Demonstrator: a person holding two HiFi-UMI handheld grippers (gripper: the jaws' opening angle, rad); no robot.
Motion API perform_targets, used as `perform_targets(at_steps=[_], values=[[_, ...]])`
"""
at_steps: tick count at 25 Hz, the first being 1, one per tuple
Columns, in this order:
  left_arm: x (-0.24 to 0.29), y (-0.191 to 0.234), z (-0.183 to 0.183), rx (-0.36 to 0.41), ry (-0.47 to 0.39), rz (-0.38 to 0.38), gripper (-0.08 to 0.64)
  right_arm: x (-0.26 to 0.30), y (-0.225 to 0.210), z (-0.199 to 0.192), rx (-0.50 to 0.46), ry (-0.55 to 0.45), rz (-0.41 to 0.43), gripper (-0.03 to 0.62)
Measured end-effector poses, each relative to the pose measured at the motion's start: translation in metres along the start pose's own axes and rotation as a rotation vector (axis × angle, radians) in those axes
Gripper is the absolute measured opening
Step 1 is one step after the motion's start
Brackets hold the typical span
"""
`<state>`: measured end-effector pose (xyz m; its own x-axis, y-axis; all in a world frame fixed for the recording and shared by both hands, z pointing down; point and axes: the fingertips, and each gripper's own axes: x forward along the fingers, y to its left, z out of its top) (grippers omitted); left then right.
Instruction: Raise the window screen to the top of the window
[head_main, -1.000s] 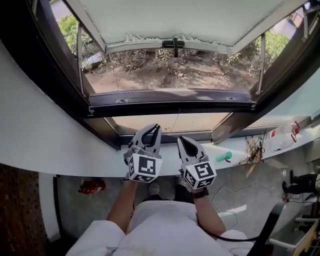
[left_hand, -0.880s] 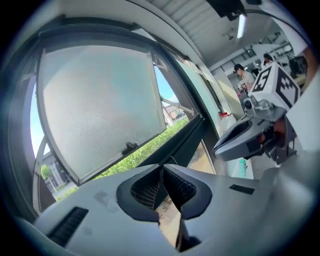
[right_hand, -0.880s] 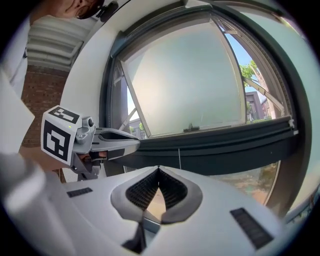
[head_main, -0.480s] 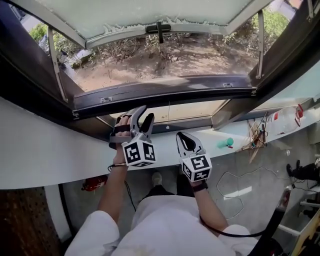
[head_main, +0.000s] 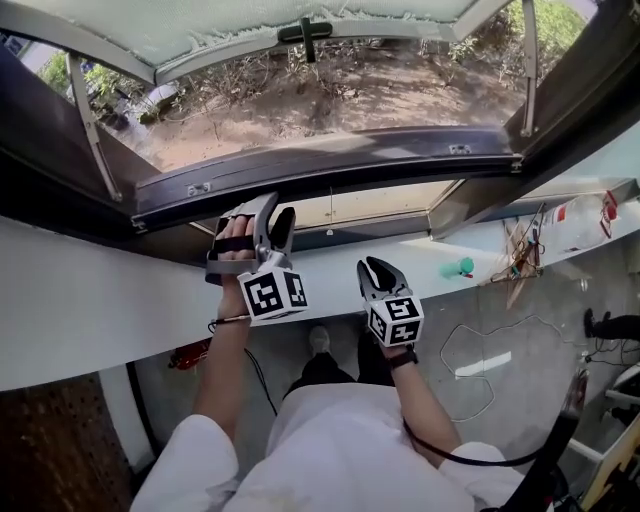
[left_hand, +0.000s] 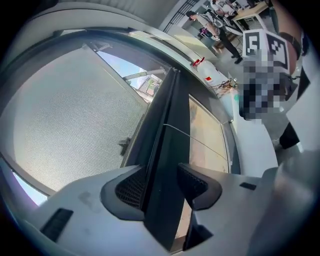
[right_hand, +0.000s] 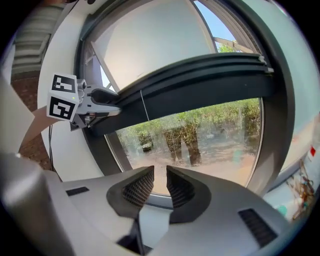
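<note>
L gripper has rolled sideways at the dark crossbar; its jaws just opened wide, bar between them, unpinched; R gripper has just cracked open, empty. We'd seat L deeper and clamp firmly before lifting.

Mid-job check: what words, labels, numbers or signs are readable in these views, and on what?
No readable words or numbers in any view.
Black-and-white square markers only, no letters: left cube, right cube.
Too small to read: the red label on the bottle at far right.
</note>
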<state>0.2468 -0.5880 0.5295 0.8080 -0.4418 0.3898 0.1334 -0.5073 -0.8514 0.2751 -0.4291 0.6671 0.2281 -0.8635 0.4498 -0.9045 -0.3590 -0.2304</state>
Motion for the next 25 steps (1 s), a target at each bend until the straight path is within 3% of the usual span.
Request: perform_targets(at_steps=[5,10,12,17,22,25], values=[[0.006,0.002,-0.003,0.021,0.017,0.019,0.173,0.016,-0.012,-0.027,0.113,0.0,0.068,0.105],[0.006,0.001,-0.005,0.051,0.005,0.05,0.173,0.042,-0.018,-0.04,0.367,-0.079,0.162,0.11],[0.006,0.001,-0.005,0.037,0.002,0.044,0.173,0.054,-0.02,-0.045,0.401,-0.082,0.175,0.11],[0.006,-0.001,-0.003,0.027,0.007,0.024,0.173,0.091,-0.017,-0.059,0.346,-0.026,0.201,0.146],[0.007,-0.001,-0.004,0.054,0.024,0.039,0.173,0.138,-0.017,-0.075,0.129,0.09,0.17,0.146],[0.007,-0.002,-0.005,0.069,0.035,0.047,0.173,0.164,-0.018,-0.077,0.08,0.113,0.176,0.146]])
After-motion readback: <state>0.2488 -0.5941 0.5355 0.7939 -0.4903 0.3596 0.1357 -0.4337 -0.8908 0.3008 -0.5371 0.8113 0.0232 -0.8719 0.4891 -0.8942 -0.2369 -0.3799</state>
